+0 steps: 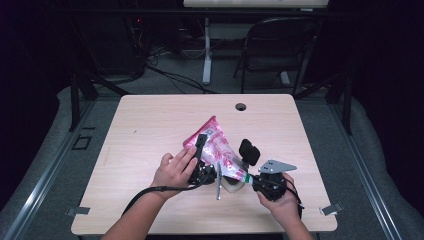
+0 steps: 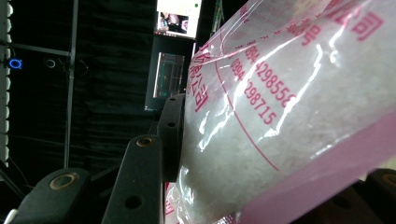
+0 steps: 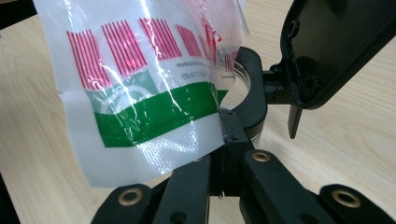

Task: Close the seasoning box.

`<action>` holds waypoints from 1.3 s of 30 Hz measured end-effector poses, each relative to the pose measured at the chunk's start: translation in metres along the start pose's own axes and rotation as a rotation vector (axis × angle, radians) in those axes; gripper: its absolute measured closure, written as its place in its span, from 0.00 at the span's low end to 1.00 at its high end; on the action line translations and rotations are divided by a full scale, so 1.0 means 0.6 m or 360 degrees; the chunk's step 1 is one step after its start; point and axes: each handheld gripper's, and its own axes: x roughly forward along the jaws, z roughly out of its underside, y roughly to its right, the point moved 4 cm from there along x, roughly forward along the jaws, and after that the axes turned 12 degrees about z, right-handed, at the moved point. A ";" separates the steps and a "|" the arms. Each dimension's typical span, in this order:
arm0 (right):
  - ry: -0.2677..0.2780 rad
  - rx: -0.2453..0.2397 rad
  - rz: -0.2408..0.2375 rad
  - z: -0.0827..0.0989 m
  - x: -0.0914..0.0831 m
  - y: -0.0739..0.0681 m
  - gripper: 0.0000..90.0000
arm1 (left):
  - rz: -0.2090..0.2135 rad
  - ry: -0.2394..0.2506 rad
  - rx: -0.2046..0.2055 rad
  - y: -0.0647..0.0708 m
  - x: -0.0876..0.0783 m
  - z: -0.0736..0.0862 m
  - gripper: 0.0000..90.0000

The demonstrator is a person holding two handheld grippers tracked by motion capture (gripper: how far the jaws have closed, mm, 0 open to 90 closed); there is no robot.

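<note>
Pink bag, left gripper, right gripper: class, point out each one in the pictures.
pink bag [image 1: 216, 142]: high view, printed middle.
left gripper [image 1: 201, 150]: high view, between its jaws.
right gripper [image 3: 223, 135]: right gripper view, pinched tips.

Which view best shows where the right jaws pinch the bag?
Right gripper view: the jaws are shut on the bag at its clear edge beside the green band. The high view shows the whole pink bag between both grippers, the pinch small. The left gripper view shows its white grainy contents.

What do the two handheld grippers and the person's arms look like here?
Both grippers are black, with flat black jaws set with brass-coloured rivets. The right gripper carries a grey three-cornered plate on top; the left gripper trails a black cable along the forearm. Both forearms are bare, with no sleeves showing.
</note>
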 end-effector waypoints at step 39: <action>0.0003 0.0005 0.0001 0.001 0.000 0.000 1.00 | -0.0025 0.0020 0.0015 -0.007 -0.003 -0.006 0.72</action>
